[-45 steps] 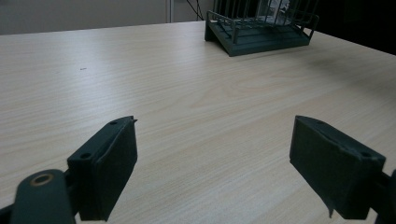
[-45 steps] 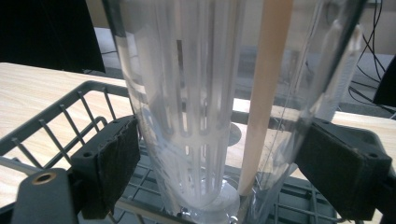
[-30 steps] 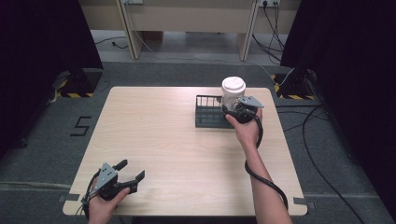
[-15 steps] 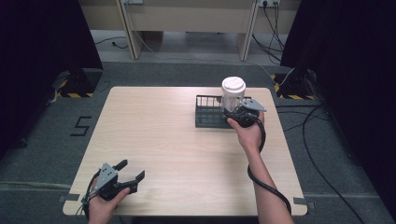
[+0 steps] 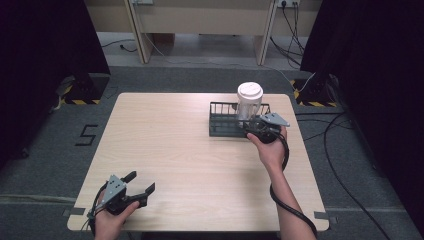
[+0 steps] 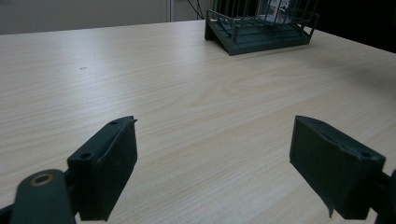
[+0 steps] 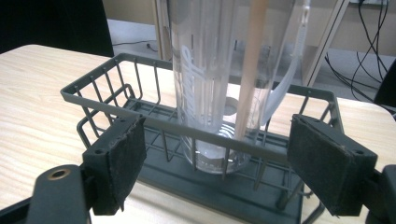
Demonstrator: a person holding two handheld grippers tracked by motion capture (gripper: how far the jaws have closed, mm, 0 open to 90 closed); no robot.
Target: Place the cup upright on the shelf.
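A lab room set up for filming hand work

We are looking at a test room, not a home. We are seeing one plain wooden table (image 5: pixel 200 150) standing alone on grey carpet (image 5: pixel 350 170), with black curtains (image 5: pixel 45 55) hanging on both sides. We are spotting yellow and black warning tape (image 5: pixel 80 101) on stands by the curtains, a number five (image 5: pixel 87 135) taped on the floor, and tape marks at the table corners. We are seeing cables (image 5: pixel 295 25) running to wall plugs behind a bare desk frame (image 5: pixel 200 20).
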